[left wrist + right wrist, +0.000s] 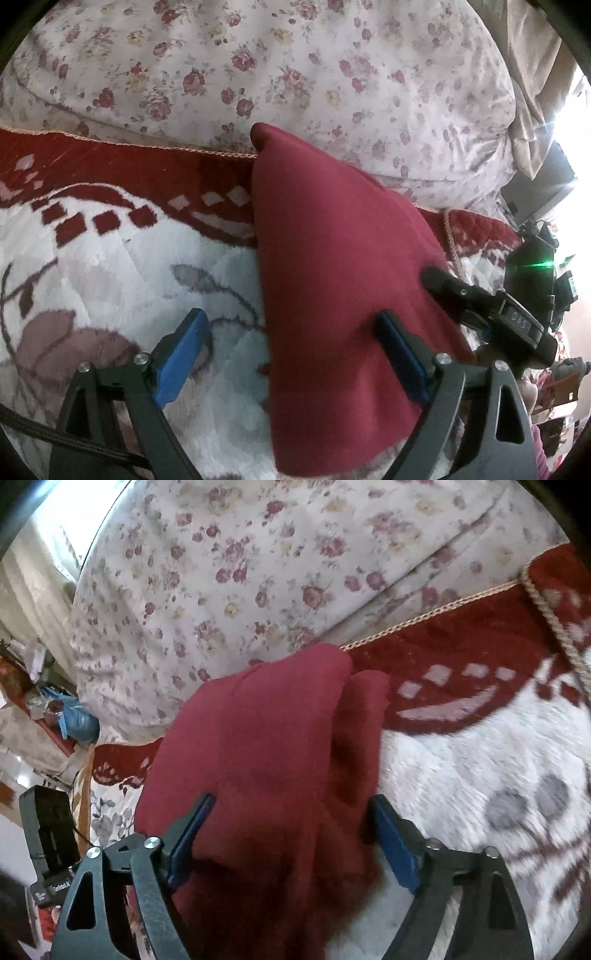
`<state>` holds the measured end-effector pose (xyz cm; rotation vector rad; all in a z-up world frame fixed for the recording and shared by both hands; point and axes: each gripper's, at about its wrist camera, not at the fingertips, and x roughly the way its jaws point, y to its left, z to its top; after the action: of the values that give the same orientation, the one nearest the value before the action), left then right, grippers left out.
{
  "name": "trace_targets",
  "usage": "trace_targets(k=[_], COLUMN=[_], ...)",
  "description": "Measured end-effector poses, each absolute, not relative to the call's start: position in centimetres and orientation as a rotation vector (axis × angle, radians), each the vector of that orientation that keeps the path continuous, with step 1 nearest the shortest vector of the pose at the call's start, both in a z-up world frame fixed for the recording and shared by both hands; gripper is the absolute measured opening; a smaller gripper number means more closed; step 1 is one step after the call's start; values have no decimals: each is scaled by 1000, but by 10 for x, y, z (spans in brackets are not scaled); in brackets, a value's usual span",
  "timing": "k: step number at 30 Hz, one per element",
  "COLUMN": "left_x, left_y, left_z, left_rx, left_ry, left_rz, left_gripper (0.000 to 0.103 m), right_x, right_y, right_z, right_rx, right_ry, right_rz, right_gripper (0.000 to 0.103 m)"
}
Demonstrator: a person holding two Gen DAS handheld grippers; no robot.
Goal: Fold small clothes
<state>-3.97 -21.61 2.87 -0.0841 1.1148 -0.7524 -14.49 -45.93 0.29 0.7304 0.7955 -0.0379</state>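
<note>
A dark red folded garment (332,277) lies on a white and red patterned blanket (92,266). My left gripper (291,332) is open, its jaws wide apart over the garment's left edge; one blue pad (181,354) is over the blanket, the other (399,354) over the cloth. The right gripper's black finger (454,291) shows at the garment's right side. In the right wrist view the garment (258,746) lies bunched in folds, and my right gripper (291,830) is open with the cloth between its blue pads (395,842).
A floral quilt (295,74) is heaped behind the blanket, also in the right wrist view (258,565). The blanket (480,757) has a corded edge (424,616). Clutter and a blue bag (77,720) lie beyond the bed's left side. Bright window light is at the far right (576,147).
</note>
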Motion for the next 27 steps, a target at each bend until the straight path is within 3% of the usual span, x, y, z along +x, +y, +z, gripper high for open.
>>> trace_targets(k=[12,21,23,25,27], left_x=[-37,-36,-36,-39,-45], left_y=[-237,-236,-235,-237,-238], left_z=[24,23,23,25,30], left_rx=[-16,-23,-32,-40,-8], left_ry=[1097,1105,1097,1101,1076], left_rz=[-771,-774,-783,-839,-830], left_gripper=[100,100,94,64,61], right_x=[-137,-131,-130,-131,-130], right_y=[-450,-451,-448,-444,-438], right_z=[-7,-7,-4,0,5], right_rx=[675,661,640,629,583], right_ry=[762,759,758,745,740], right_rz=[3,-17,-21,-15,-27], right_gripper=[101,99,91,81,75])
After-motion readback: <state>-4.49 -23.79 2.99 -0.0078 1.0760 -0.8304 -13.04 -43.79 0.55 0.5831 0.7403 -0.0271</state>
